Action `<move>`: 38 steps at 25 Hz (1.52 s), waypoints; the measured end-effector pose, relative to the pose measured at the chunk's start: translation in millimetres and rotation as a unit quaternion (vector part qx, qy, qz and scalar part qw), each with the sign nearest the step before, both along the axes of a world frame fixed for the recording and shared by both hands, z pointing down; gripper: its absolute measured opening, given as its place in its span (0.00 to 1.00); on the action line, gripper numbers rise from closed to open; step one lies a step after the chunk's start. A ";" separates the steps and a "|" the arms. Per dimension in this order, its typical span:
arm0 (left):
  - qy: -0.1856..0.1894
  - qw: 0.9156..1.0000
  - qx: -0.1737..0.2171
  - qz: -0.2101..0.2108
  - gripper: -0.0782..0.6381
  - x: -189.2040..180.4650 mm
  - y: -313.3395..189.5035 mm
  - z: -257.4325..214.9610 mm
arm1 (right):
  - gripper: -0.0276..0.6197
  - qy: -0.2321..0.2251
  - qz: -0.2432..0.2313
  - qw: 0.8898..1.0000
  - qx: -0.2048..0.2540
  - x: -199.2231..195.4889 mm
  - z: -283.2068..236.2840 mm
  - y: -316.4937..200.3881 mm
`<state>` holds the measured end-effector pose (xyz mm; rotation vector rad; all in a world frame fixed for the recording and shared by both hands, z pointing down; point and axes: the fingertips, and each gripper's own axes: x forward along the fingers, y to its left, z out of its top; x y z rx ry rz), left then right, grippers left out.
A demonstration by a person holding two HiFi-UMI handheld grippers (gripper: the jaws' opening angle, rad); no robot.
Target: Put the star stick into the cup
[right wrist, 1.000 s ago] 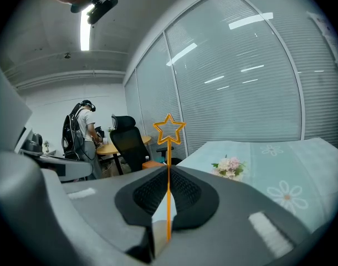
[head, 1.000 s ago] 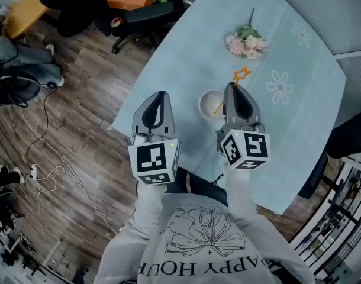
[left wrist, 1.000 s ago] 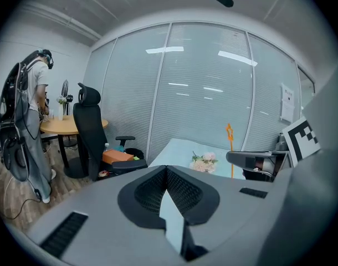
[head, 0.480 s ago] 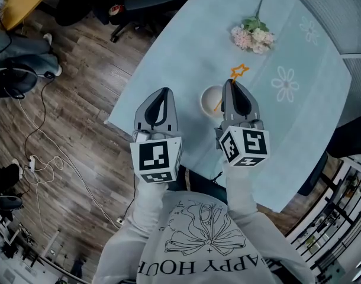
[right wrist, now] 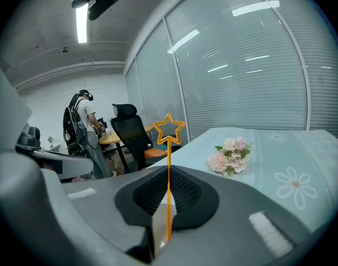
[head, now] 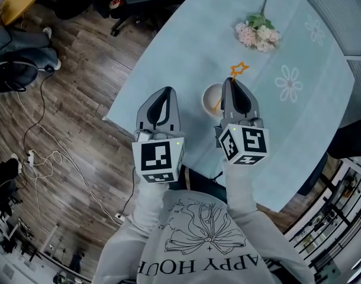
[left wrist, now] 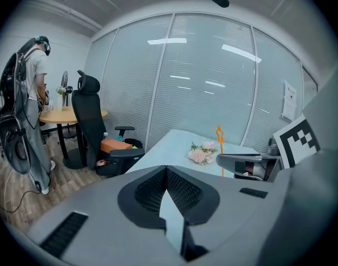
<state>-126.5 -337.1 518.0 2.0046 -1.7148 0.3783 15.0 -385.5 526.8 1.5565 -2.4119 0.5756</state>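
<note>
matt grey right gripper (head: 231, 84), smooth table (head: 186, 52), wood-plank floor (head: 80, 117)

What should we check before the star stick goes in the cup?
1. Right gripper shut on the stick: ok.
2. Stick upright, star on top: ok.
3. Cup standing open on the table: ok.
4. Stick's lower end inside the cup mouth: cannot tell; the head view shows it only in line with the cup.
5. Left gripper shut, empty, apart from the cup: ok.
6. Flowers well away from the cup: ok.
</note>
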 end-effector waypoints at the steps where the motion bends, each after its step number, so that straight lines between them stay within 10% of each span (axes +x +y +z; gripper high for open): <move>1: 0.000 1.000 0.000 0.000 0.12 -0.7 0.0 0.7 | 0.07 0.001 -0.001 1.000 0.000 -0.9 0.7 -0.2; 38: -0.009 1.000 0.030 -0.003 0.12 -0.6 1.5 -26.8 | 0.11 0.000 0.009 1.000 0.020 0.2 -26.9 -8.9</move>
